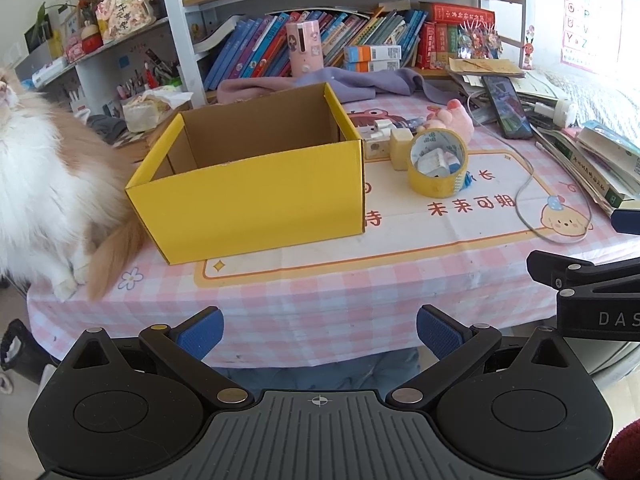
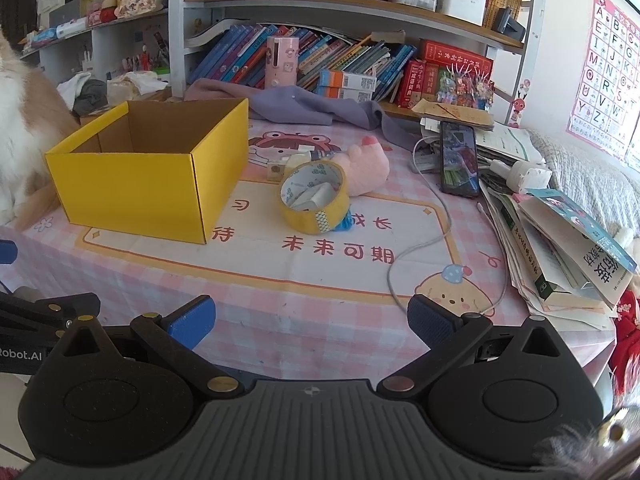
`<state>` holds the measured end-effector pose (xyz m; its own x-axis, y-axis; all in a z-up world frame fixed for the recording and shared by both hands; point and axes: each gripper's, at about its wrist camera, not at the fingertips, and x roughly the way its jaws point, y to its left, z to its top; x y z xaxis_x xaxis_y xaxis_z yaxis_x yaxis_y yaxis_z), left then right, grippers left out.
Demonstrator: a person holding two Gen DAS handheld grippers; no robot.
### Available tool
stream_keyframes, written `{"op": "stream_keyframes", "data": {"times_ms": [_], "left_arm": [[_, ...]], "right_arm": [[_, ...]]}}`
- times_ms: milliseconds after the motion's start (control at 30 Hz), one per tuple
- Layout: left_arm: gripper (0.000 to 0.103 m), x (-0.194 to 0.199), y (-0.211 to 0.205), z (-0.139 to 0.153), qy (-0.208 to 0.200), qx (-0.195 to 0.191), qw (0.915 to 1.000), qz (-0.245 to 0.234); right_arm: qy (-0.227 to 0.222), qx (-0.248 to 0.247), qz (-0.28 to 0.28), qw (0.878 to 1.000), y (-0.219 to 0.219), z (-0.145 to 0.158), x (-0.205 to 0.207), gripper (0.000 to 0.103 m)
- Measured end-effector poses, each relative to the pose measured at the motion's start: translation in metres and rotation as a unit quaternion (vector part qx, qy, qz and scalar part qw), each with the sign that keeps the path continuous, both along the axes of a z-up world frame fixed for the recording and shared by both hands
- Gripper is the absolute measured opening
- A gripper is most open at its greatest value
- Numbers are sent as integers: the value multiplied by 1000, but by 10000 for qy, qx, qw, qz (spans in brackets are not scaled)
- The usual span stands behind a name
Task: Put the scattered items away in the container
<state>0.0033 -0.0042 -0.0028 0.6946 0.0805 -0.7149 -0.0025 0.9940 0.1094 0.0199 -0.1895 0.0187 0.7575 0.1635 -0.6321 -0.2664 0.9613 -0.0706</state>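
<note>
An open yellow cardboard box stands on the pink checked tablecloth; it looks empty and also shows in the right wrist view. To its right lie a yellow tape roll, a pink plush toy, a beige block and small white items. My left gripper is open and empty at the table's near edge. My right gripper is open and empty, also at the near edge, right of the left one.
A long-haired cat sits on the table left of the box. A phone, a white cable and stacked books lie at the right. A purple cloth and bookshelves are behind.
</note>
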Motion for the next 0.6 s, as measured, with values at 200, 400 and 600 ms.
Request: {"op": "stream_keyframes", "data": {"times_ms": [200, 400, 600], "left_arm": [[103, 1, 0, 0, 7, -1, 10000, 5], [103, 1, -1, 0, 37, -8, 10000, 26], [103, 1, -3, 0, 16, -6, 10000, 17]], "right_arm": [[0, -13, 18, 10000, 0, 1, 0, 103], [11, -14, 20, 10000, 0, 0, 0, 103], [14, -14, 22, 10000, -1, 0, 0, 103]]}}
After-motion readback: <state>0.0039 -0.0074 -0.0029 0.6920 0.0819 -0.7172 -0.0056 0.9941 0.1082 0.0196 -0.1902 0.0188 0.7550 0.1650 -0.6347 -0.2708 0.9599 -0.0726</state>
